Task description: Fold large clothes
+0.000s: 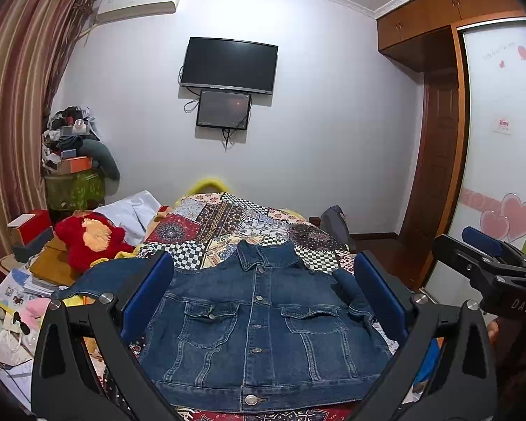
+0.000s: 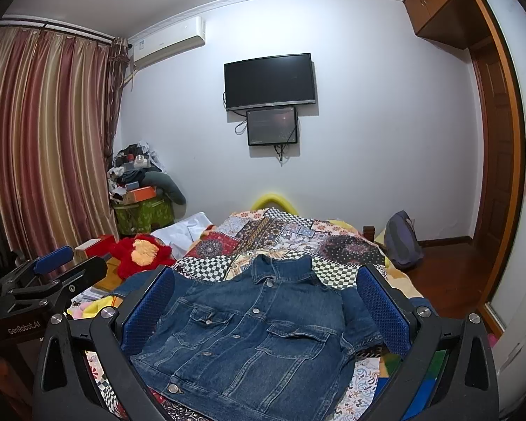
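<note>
A dark blue denim jacket point(image 1: 259, 329) lies flat, buttoned and front up, on a patchwork bedspread point(image 1: 242, 221), collar away from me. Its left sleeve stretches out to the left; its right sleeve lies folded by its side. My left gripper point(image 1: 263, 291) is open and empty, held above the jacket's hem. The right gripper point(image 1: 491, 259) shows at the right edge of that view. In the right wrist view the jacket point(image 2: 256, 333) lies between the wide-open, empty fingers of my right gripper point(image 2: 264, 305). The left gripper point(image 2: 52, 266) shows at the left there.
A red plush toy point(image 1: 91, 242) and a white cloth point(image 1: 133, 210) lie left of the bedspread. Boxes, books and clutter point(image 1: 28, 273) crowd the left side. A grey backpack point(image 2: 403, 242) sits on the floor at the right. A wardrobe point(image 1: 501, 161) stands at the right.
</note>
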Tool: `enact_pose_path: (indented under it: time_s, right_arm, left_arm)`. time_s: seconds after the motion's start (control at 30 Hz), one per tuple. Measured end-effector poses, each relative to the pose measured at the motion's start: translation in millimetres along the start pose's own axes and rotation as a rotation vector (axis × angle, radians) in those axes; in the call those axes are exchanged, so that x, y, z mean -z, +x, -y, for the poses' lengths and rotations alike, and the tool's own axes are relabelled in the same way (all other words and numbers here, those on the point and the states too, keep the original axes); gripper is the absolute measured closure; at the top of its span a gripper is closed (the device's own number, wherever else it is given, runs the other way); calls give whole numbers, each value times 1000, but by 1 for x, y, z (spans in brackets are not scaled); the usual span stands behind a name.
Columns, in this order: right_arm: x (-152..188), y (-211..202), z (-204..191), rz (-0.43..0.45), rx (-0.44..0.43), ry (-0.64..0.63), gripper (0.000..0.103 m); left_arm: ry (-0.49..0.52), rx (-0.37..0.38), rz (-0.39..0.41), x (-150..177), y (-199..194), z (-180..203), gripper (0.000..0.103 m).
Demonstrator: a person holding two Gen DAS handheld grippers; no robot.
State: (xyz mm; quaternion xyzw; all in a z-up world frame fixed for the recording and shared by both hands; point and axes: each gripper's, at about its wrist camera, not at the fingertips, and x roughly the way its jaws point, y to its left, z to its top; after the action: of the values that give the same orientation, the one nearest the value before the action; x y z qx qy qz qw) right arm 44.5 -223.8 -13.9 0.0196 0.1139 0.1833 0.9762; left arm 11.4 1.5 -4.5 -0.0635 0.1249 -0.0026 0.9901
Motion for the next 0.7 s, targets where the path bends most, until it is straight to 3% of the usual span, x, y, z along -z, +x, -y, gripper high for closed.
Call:
enact_pose_path:
  time_s: [0.7]
  right_arm:
    - [-7,0,0,-10,-1,3,0]
  left_arm:
    - [-3,-4,-13,1,6,-3,0]
